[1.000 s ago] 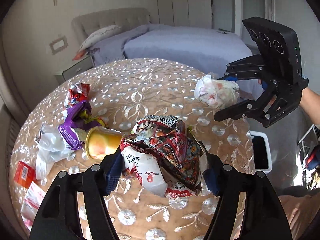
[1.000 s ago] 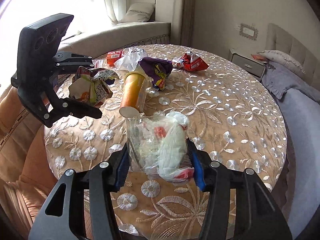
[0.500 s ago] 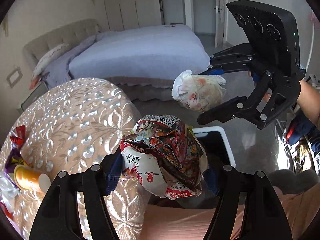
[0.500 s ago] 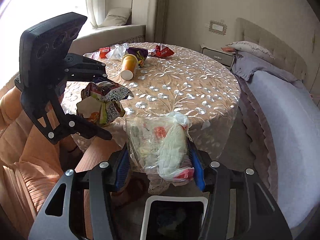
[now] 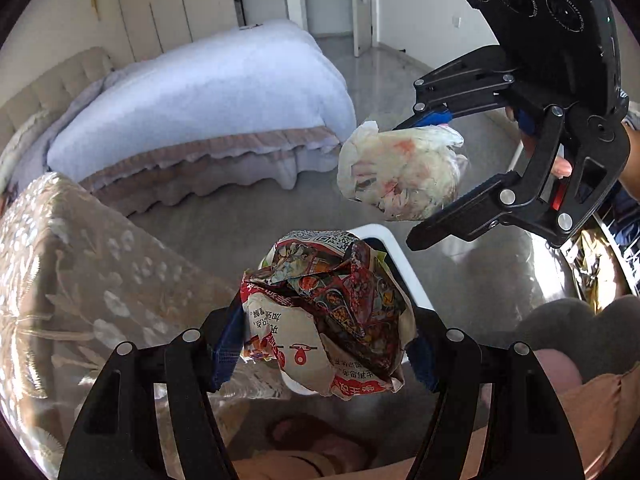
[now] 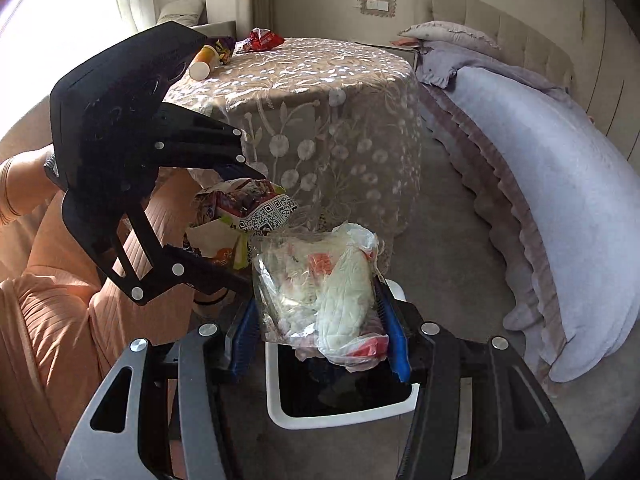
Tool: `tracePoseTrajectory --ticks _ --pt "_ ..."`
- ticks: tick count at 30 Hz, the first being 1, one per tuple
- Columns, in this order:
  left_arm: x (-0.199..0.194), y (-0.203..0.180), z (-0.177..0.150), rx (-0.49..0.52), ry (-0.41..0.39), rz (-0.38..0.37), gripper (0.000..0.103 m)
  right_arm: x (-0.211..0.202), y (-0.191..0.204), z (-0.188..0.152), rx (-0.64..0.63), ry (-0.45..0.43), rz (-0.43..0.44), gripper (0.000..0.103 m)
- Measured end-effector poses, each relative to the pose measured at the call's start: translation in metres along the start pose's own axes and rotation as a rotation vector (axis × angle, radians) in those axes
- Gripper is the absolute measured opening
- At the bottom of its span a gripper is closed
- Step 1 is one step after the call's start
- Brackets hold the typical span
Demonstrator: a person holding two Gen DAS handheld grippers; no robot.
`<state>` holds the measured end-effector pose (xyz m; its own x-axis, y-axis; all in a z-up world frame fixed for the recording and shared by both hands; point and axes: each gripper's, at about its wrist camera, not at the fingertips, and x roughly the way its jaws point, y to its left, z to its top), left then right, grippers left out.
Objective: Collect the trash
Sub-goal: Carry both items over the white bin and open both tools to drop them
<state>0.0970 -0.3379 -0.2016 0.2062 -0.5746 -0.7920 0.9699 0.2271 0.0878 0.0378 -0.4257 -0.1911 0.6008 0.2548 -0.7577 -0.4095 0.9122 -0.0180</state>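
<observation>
Above the white bin (image 6: 280,408), left gripper (image 5: 324,340) clamps a crumpled wrapper (image 5: 328,316); right gripper (image 6: 320,320), at 2 o'clock, clamps a clear bag (image 6: 316,284)

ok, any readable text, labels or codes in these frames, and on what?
No text can be quoted with confidence.
Printed wrapper: Chinese characters, upside down and creased, not legible enough to quote.
QR code on that wrapper: visible as a code, no words.
Clear bag: red marks only, blurred.
Far red packet: too small to read.
</observation>
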Motion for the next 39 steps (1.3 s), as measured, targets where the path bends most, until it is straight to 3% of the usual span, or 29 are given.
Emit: tracePoseTrajectory --ticks 11,12,13,14,15,19,29,39 --pt "0.121 0.005 -0.013 0.014 0.154 -0.125 0.067 0.079 -0.056 -0.062 0.16 0.086 0.063 0.051" --pt "0.129 0.008 -0.011 0.003 0.167 -0.143 0.071 0.086 -0.058 -0.068 0.172 0.105 0.062 0.051" --pt "0.139 0.011 -0.009 -0.015 0.203 -0.18 0.076 0.094 -0.063 -0.071 0.188 0.125 0.061 0.054" --pt "0.147 0.012 -0.009 -0.025 0.239 -0.203 0.092 0.099 -0.067 -0.074 0.209 0.14 0.074 0.082" --pt "0.153 0.013 -0.008 -0.018 0.252 -0.2 0.098 0.1 -0.07 -0.076 0.218 0.131 0.08 0.097" --pt "0.168 0.009 -0.01 0.011 0.298 -0.212 0.098 0.101 -0.074 -0.079 0.195 0.145 0.082 0.098" --pt "0.156 0.013 -0.007 0.004 0.268 -0.226 0.098 0.101 -0.075 -0.072 0.19 0.158 0.085 0.098" --pt "0.079 0.001 0.007 -0.048 0.125 -0.129 0.098 0.054 -0.051 -0.04 0.118 0.045 0.006 0.098"
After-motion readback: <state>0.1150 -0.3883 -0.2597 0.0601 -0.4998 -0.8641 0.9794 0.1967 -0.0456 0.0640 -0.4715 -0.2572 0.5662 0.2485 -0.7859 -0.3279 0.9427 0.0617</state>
